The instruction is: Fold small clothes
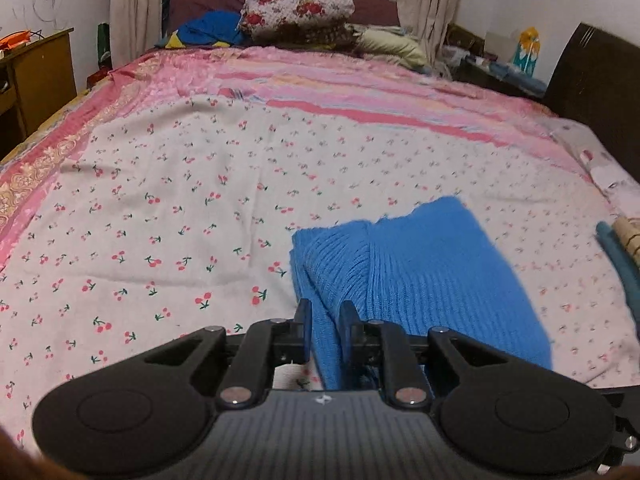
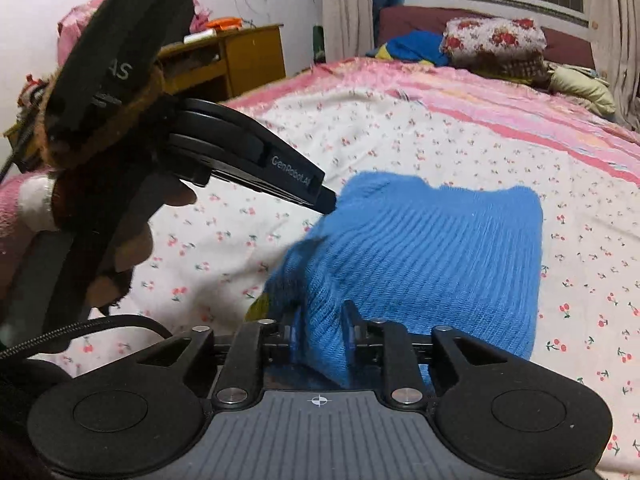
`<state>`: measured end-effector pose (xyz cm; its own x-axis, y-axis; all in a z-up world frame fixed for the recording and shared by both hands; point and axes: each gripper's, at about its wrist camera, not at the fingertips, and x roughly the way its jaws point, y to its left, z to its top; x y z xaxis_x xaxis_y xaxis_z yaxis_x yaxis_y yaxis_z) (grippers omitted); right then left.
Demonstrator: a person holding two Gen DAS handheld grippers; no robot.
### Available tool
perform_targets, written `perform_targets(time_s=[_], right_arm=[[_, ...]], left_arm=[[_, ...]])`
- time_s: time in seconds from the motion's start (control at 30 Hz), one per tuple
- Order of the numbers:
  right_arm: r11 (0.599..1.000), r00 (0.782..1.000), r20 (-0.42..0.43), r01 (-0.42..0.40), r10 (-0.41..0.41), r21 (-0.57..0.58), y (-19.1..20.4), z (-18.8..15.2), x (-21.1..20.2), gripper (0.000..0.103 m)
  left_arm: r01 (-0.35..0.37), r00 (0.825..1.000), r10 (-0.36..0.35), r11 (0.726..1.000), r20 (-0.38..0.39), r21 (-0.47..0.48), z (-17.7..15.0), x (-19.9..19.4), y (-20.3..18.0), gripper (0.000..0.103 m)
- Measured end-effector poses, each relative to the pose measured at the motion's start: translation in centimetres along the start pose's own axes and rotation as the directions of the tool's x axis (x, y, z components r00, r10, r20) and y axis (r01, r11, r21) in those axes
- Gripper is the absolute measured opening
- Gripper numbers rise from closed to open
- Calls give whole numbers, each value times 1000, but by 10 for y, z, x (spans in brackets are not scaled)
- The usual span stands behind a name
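A: Status?
B: Left gripper [image 1: 325,322] and right gripper [image 2: 322,322]: jaws clamped on the sweater's [image 2: 420,256] near edge, sweater draped over the bed [image 1: 168,184].
A: Step?
B: Mid-fold, probably. Next: carry the edge across, lay flat.

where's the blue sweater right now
The blue knit sweater hangs bunched over the cherry-print sheet at the near end of the bed, pinched by both the left tool and the right tool.
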<state>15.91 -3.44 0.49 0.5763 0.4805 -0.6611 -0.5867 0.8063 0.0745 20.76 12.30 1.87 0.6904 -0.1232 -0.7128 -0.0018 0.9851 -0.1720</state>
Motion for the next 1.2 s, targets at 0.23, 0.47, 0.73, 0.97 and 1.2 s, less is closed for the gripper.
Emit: perform_targets(time_s=[0.23, 0.47, 0.73, 0.97, 1.2], right_arm=[[998, 996, -59, -59, 61, 39, 8, -9, 21, 27], [996, 998, -37, -46, 48, 73, 3, -5, -2, 27], [985, 998, -9, 56, -55, 163, -14, -15, -44, 32], [955, 986, -14, 164, -166, 245, -27, -22, -60, 33], [934, 977, -51, 212, -206, 288, -32, -27, -68, 39]], left_arm=[[4, 998, -2, 999, -56, 32, -21, -7, -8, 25], [-20, 995, 21, 1000, -95, 11, -34, -10, -7, 24], [-64, 993, 68, 997, -91, 49, -45, -28, -26, 31], [-92, 990, 99, 993, -96, 73, -63, -50, -44, 43], [-124, 985, 132, 989, -109, 80, -76, -58, -54, 53]])
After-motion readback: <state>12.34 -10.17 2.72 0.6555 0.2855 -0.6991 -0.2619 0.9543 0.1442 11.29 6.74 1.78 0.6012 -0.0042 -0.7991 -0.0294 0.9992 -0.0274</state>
